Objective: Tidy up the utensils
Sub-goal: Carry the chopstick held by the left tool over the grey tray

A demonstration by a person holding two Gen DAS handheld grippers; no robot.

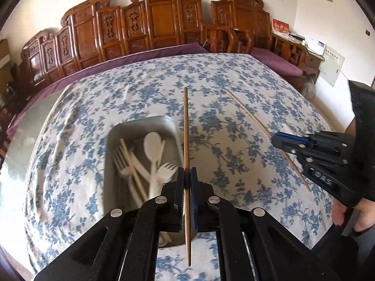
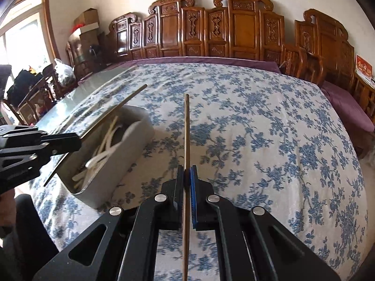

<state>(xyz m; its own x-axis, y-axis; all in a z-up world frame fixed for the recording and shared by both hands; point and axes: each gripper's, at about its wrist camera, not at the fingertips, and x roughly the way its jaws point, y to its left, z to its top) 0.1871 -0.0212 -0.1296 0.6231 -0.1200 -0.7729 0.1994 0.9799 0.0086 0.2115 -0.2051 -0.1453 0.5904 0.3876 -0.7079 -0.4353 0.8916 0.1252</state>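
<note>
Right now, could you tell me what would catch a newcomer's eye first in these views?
Each gripper is shut on a chopstick: the left gripper holds a dark chopstick, the right gripper a paler chopstick. Both hang above the blue-flowered tablecloth, beside a metal tray of white plastic cutlery.

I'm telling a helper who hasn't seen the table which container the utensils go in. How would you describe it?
On the table under the blue-flowered tablecloth stands a grey rectangular metal tray, beside the left gripper. It is the only container there, and already holds pale plastic forks and a spoon.
</note>
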